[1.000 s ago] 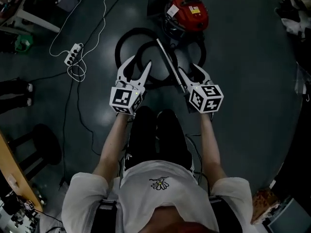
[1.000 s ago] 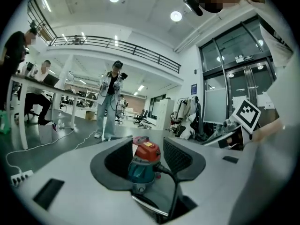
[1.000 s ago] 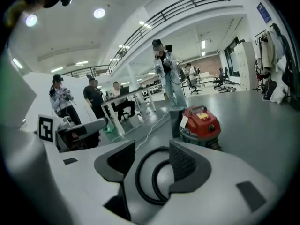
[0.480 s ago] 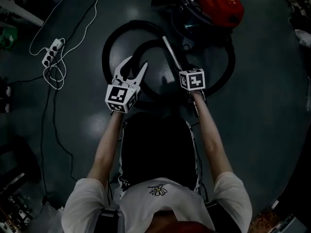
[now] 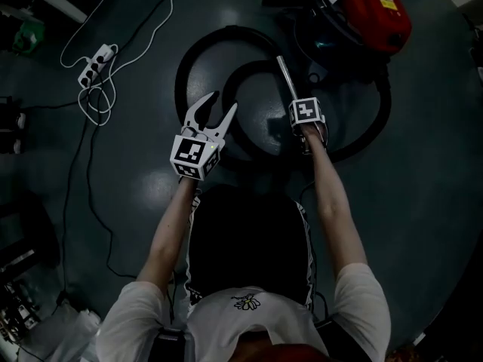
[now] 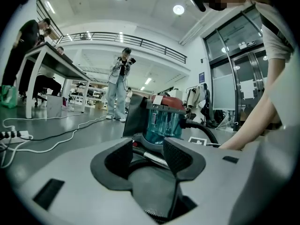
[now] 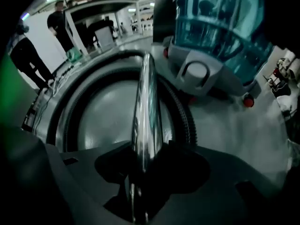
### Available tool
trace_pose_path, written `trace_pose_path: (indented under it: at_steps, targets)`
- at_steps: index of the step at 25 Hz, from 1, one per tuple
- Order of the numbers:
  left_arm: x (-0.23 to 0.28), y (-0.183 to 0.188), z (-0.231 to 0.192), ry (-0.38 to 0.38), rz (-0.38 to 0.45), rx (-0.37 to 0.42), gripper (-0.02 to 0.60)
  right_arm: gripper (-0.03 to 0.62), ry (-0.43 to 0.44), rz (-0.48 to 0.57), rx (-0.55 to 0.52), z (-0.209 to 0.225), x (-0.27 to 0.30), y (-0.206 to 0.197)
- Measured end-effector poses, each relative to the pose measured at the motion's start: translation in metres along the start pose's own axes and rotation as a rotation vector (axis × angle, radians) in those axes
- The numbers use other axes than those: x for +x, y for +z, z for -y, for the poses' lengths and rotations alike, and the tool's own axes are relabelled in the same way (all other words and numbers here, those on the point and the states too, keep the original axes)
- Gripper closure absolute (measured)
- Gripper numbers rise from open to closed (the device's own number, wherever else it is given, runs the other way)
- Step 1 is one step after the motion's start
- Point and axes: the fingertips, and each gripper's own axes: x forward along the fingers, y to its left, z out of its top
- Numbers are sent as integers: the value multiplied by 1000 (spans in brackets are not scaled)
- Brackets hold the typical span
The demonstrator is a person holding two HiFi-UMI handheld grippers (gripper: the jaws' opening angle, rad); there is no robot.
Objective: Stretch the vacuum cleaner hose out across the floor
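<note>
Both grippers are now sitting much lower toward the floor (image 5: 423, 164) than a second ago, and the right gripper (image 7: 147, 149) is now pointing steeply down rather than forward; its jaws are standing apart astride the metal tube (image 5: 288, 81), with the pads just beside the tube on either side and no clamping evident. The left gripper (image 5: 220, 104) is hovering roughly level, jaws open and nothing sitting between them. The hose (image 5: 183, 62) is lying coiled in overlapping loops on the floor, left of the tube and reaching round to the red vacuum cleaner (image 5: 373, 10) at far right. The tube's long axis is running from the right jaws, at its near end, away toward the cleaner; the right hand is therefore the one positioned to take it, while the left jaws are pointing at the near side of the inner loop. Judged from this layout, the coming move is calling for a closure on the tube and a pull away from the cleaner, so that the loops are paying out.
</note>
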Motion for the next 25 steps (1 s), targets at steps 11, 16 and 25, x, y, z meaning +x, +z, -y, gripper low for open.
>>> trace_pose_path:
  at_steps: [11, 16, 25]
  targets:
    - [-11, 45, -30, 63, 51, 44, 394, 461, -263, 265, -308, 12, -79, 42]
    - [-23, 120, -29, 115, 101, 55, 394, 461, -409, 435, -550, 20, -204, 103]
    - [-111, 387, -40, 231, 84, 109, 394, 461, -585, 443, -933, -7, -489, 181]
